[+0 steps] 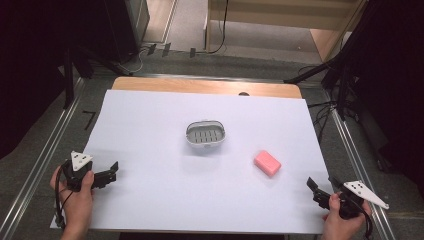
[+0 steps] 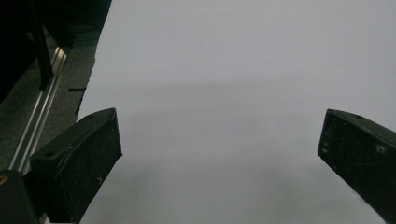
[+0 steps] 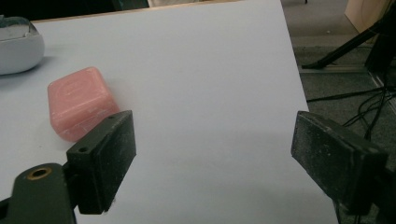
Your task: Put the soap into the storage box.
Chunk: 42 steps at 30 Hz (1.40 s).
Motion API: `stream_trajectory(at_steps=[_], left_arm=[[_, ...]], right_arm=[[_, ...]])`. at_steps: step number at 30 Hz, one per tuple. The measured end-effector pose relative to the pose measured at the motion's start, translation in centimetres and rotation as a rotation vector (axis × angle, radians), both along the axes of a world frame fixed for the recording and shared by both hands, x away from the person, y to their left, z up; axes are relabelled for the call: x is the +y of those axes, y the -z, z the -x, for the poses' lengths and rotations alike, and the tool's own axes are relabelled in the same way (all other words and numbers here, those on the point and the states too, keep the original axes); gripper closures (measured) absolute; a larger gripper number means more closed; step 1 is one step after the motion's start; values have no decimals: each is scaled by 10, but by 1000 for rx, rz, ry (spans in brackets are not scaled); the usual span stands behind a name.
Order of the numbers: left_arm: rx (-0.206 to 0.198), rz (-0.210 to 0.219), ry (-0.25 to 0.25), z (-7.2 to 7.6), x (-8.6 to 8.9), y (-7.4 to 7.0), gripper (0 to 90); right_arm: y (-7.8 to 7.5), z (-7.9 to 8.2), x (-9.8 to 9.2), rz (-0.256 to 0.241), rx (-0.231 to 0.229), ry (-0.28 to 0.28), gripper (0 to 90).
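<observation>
Two things wait on the white-covered worktop (image 1: 150,125) before you: a pink bar of soap (image 1: 267,163), lying flat toward your right, and a small grey soap dish (image 1: 205,135) with a slotted floor, standing near the middle, apart from the bar and up-left of it. Nothing rests in the dish, so the likely job of setting the soap into it has, by every sign, yet to begin. Your right tongs (image 1: 320,189) hover near the worktop's front right corner, jaws spread wide and holding nothing; in the right gripper view the soap (image 3: 80,101) lies just beyond the left jaw, off to the side and not between the jaws, with the dish's rounded wall (image 3: 18,49) at the far left edge. Your left tongs (image 1: 111,173) sit at the front left, well apart from both soap and dish, likewise gaping and empty; the left gripper view looks across bare white sheet between the two black jaws, with a metal rail (image 2: 37,126) running past the sheet's edge. What remains, judged from this, is the whole sequence: bring the right tongs onto the bar, close on its sides, lift it, carry it across to the dish and lower it flat onto the slots.
</observation>
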<state>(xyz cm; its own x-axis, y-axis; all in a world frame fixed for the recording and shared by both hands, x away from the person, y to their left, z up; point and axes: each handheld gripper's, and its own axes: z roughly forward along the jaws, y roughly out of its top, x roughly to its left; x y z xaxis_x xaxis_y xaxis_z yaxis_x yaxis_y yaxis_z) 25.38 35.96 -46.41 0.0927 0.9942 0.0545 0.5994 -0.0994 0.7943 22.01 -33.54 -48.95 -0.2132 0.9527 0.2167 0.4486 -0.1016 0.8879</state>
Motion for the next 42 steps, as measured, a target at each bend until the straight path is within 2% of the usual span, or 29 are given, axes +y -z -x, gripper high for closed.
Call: stream_trajectory(at_steps=[3,4,5,7,9,12,14,16,17,25,29,31,32,37,42], left_arm=[[0,-2,-3,0,0,0,1],[-5,-3,1,0,-1,0,1],[-5,-3,1,0,-1,0,1],[-7,-7,1,1,-1,0,1],[-10,-8,3,1,-2,0,1],[-5,-15,2,1,-2,0,1],[-3,-14,2,1,-2,0,1],[-3,-14,4,1,-2,0,1],[-3,-14,4,1,-2,0,1],[-4,-13,9,1,-2,0,1],[-4,-9,6,1,-2,0,1],[-4,-9,6,1,-2,0,1],[-4,-7,5,1,-2,0,1],[-3,-8,6,1,-2,0,1],[-4,-13,9,1,-2,0,1]], right_arm=[[0,0,1,15,-10,-23,200],[-1,0,2,12,-10,-77,226],[-1,-1,2,17,-10,-92,228],[-2,-3,4,45,10,-81,237],[-3,-5,8,68,41,-84,242],[-6,-8,10,65,86,-104,237],[-9,-9,12,99,116,-103,234],[-14,-11,16,131,160,-125,226],[-16,-12,17,157,171,-127,222],[-21,-28,34,269,277,-166,207],[-25,-36,41,292,305,-219,224],[-26,-37,42,300,311,-227,218],[-30,-41,46,318,328,-249,202],[-34,-51,54,354,381,-281,192],[-37,-61,60,370,440,-321,172]])
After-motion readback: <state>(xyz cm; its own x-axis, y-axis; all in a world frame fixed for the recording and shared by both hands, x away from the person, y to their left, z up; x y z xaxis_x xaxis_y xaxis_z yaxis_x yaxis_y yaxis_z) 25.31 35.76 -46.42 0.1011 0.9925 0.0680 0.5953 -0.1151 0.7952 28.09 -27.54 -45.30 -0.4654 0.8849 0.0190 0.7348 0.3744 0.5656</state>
